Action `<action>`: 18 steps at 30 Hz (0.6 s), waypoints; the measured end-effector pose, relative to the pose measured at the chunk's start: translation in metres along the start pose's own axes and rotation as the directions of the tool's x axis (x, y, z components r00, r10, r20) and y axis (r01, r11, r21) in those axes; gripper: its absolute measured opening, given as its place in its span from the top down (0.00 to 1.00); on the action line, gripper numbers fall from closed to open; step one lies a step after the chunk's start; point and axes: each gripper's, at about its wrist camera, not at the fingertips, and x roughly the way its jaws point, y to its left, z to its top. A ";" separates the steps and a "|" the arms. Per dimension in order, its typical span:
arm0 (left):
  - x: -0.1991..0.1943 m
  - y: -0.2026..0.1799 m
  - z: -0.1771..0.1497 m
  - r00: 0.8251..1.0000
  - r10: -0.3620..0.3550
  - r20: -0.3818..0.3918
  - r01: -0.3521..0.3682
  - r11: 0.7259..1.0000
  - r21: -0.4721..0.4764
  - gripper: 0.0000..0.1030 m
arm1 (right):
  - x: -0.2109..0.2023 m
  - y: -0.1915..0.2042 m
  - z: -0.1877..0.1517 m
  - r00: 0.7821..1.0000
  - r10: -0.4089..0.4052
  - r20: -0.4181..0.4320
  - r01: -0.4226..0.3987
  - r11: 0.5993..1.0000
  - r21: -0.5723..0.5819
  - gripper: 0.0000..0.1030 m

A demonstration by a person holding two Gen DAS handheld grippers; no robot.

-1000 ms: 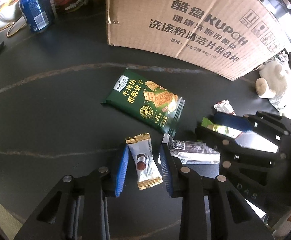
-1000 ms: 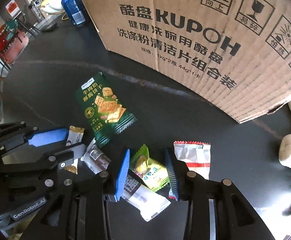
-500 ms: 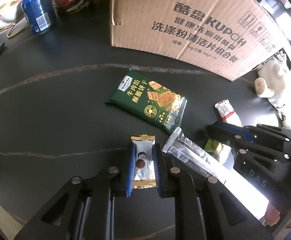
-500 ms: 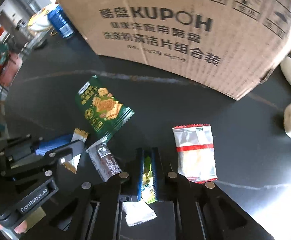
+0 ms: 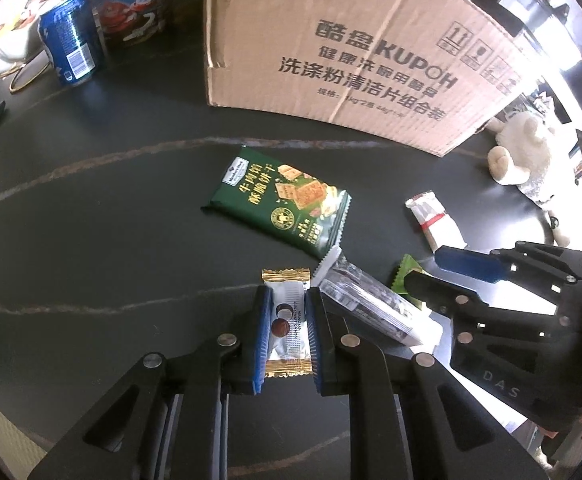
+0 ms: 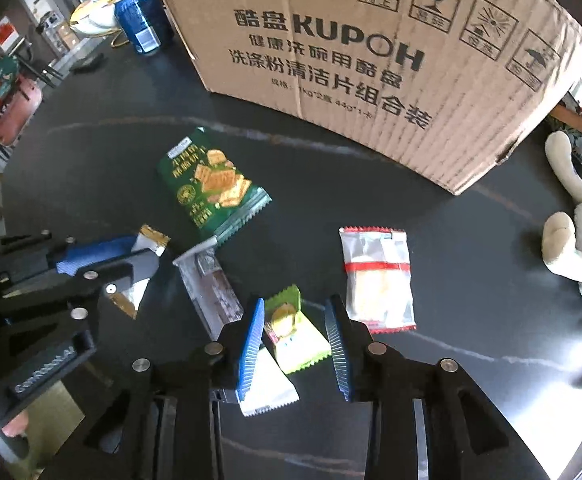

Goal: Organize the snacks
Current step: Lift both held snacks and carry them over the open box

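Note:
My left gripper (image 5: 286,312) is shut on a small white and gold chocolate packet (image 5: 287,320); it also shows in the right wrist view (image 6: 147,256). My right gripper (image 6: 293,332) is open, its jaws on either side of a small light-green snack packet (image 6: 291,332) that lies on the table. A clear long wrapper (image 6: 215,296) lies between the two grippers. A dark green cracker bag (image 5: 283,202) lies in the middle of the black table (image 5: 91,220). A white packet with a red stripe (image 6: 377,276) lies to the right.
A large cardboard box (image 5: 351,52) stands at the back. A blue can (image 5: 71,50) and other containers (image 5: 127,0) stand at the back left. A white plush toy (image 6: 575,236) lies at the right edge.
My left gripper closed on the chocolate packet and stays shut. My right gripper closed on the light-green packet half a second ago and has now opened again, the packet lying between its jaws.

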 end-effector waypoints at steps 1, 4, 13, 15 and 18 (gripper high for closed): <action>-0.001 0.000 -0.001 1.000 -0.002 0.000 0.002 1.000 0.000 0.82 | 0.001 0.000 -0.002 1.000 0.002 -0.006 -0.002 1.000 -0.001 0.68; 0.000 -0.002 -0.001 1.000 -0.003 -0.003 0.003 1.000 0.001 0.82 | 0.002 -0.001 -0.004 1.000 -0.008 -0.013 0.008 1.000 -0.011 0.68; -0.001 -0.006 -0.002 1.000 -0.012 0.000 0.012 1.000 0.012 0.82 | 0.006 -0.008 -0.011 0.999 0.011 -0.043 -0.012 1.000 -0.017 0.61; -0.001 -0.007 -0.002 1.000 -0.013 -0.001 0.013 1.000 0.013 0.82 | 0.007 -0.012 -0.014 0.999 0.010 -0.048 -0.010 1.000 -0.015 0.61; 0.000 -0.008 -0.003 1.000 -0.017 -0.004 0.017 1.000 0.014 0.82 | 0.009 -0.015 -0.017 0.998 0.022 -0.062 -0.021 1.000 0.010 0.61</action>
